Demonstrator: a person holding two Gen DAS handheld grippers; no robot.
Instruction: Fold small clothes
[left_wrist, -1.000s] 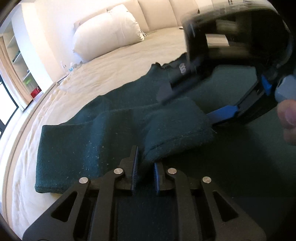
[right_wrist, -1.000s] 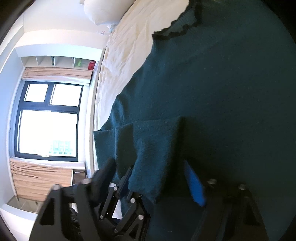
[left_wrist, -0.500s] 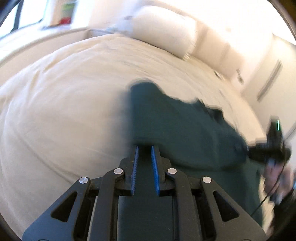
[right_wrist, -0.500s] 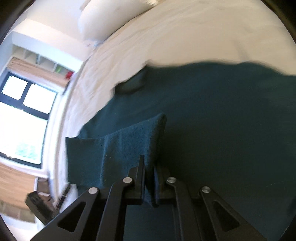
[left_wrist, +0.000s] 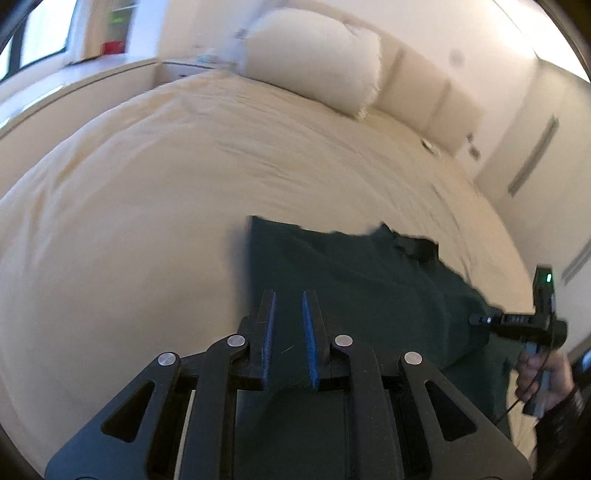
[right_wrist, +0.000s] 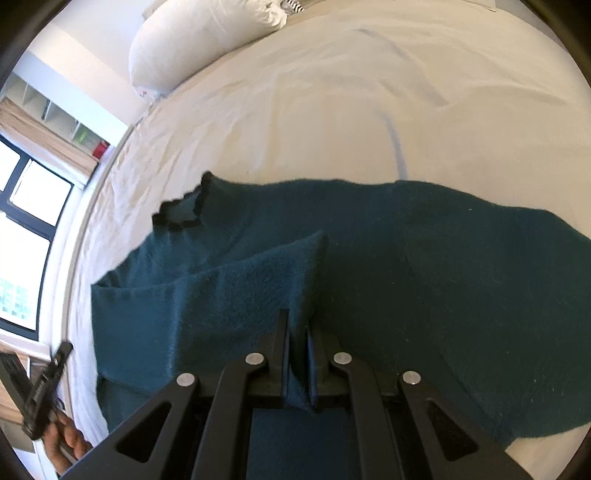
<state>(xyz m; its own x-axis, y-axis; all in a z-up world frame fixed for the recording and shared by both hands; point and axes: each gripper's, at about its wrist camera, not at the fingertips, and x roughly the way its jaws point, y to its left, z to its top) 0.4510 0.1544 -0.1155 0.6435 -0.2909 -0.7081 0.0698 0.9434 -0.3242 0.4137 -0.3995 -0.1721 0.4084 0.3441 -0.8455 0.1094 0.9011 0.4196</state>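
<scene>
**Dark green knit sweater held at two points on a cream bed**

A dark teal-green, fuzzy knit sweater (right_wrist: 424, 266) lies spread across the lower half of the right wrist view, on a cream, softly wrinkled bed sheet (right_wrist: 332, 103). Its scalloped, darker-edged neckline (right_wrist: 181, 218) sits at centre left. One flap of the knit is folded over the body, its thick edge running down to the right gripper (right_wrist: 298, 363), whose black fingers, at bottom centre, are pressed together, pinching that fold.

In the left wrist view the sweater (left_wrist: 351, 280) runs from centre to lower right. The left gripper (left_wrist: 288, 341) at bottom centre has its blue-padded fingers close together with a narrow gap; green cloth shows between them, though whether the pads press on it cannot be told.

A plump white pillow (left_wrist: 314, 55) rests at the top, against a padded cream headboard (left_wrist: 424, 99). A window (right_wrist: 22, 229) fills the left edge of the right wrist view.
</scene>
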